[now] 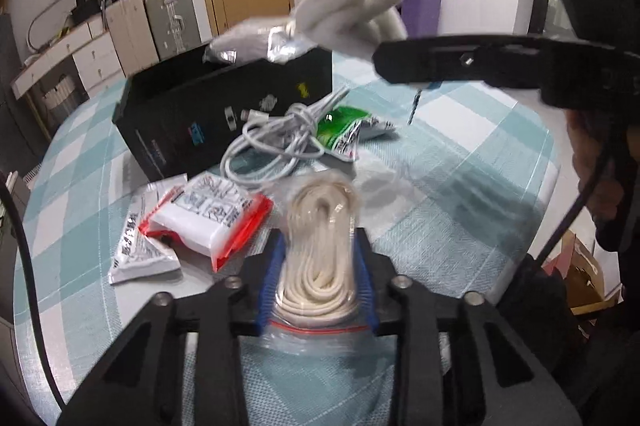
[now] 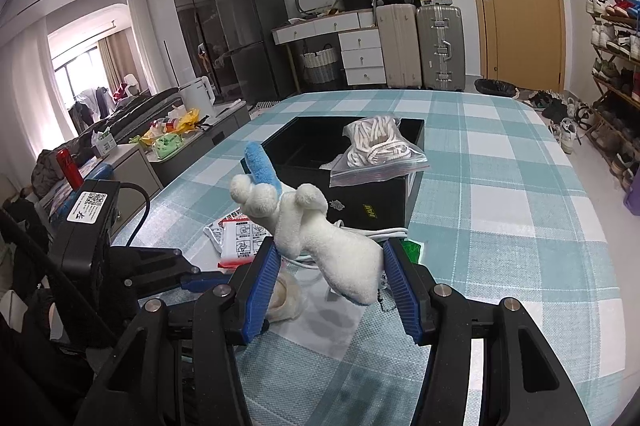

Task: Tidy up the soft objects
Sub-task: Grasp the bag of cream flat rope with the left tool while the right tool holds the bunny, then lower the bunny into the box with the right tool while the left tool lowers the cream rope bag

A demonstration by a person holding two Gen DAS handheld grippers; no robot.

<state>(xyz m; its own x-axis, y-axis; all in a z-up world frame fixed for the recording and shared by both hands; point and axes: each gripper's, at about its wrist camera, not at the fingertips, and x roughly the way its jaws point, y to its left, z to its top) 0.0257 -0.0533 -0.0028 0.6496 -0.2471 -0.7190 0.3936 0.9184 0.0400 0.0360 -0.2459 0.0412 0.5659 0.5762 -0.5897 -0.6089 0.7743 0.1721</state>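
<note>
My left gripper (image 1: 318,266) is shut on a clear zip bag of coiled white rope (image 1: 320,246), held low over the checked table (image 1: 460,178). My right gripper (image 2: 330,290) is shut on a white plush toy with blue ears (image 2: 316,234), held above the table; the toy also shows in the left wrist view (image 1: 344,18). A black open box (image 2: 348,162) stands ahead with another bag of white rope (image 2: 378,142) resting on its rim. In the left wrist view the box (image 1: 208,114) lies behind the clutter.
A tangled white cable (image 1: 276,138), a green packet (image 1: 340,126), a red and white packet (image 1: 208,214) and a white sachet (image 1: 140,250) lie on the table in front of the box. Suitcases (image 2: 420,46), a door and a shoe rack stand beyond the table.
</note>
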